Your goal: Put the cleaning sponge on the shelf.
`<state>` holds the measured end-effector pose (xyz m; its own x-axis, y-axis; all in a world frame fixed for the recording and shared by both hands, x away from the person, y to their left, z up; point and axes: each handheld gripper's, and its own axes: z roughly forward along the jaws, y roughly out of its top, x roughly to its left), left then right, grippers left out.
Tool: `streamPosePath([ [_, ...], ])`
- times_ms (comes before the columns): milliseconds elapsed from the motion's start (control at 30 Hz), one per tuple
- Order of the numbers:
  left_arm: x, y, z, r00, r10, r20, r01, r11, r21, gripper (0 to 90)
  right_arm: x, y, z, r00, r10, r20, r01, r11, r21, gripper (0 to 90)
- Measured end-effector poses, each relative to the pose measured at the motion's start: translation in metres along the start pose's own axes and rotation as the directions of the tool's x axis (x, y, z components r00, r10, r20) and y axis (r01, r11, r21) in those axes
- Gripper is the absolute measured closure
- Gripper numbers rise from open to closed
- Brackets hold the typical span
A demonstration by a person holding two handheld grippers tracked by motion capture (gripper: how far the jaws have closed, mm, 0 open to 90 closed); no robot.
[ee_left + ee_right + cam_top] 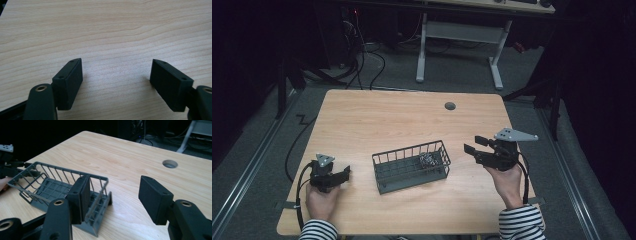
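A dark grey wire basket stands in the middle of the wooden table, with a small crumpled shiny thing in its right end. My left gripper rests low at the front left, a short way from the basket's left end. It is open, with bare wood between its jaws. My right gripper hovers just right of the basket, open and holding nothing. The basket lies beyond the right gripper's left jaw, which hides the basket's near end.
A round cable hole sits in the table's far right part, also seen as the hole. Behind the table stand a white-legged desk and loose cables on the floor. Bare wood stretches across the far half.
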<state>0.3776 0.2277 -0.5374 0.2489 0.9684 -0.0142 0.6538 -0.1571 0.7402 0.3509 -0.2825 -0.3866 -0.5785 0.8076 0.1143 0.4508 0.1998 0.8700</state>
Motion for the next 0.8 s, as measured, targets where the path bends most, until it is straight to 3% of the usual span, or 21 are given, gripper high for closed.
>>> streamPosePath([
  [400, 0.000, 0.000, 0.000, 1.0000, 0.000, -0.001, 0.000, 1.0000, 0.000, 26.5, -0.020, -0.022, -0.023, 0.9970, 0.056, 0.054, -0.055, 0.9981, -0.028, 43.4],
  [800, 0.000, 0.000, 0.000, 1.0000, 0.000, 0.000, 0.000, 1.0000, 0.000, 26.5, -0.035, -0.049, -0.030, 0.9886, 0.114, 0.098, -0.111, 0.9931, -0.037, 43.3],
])
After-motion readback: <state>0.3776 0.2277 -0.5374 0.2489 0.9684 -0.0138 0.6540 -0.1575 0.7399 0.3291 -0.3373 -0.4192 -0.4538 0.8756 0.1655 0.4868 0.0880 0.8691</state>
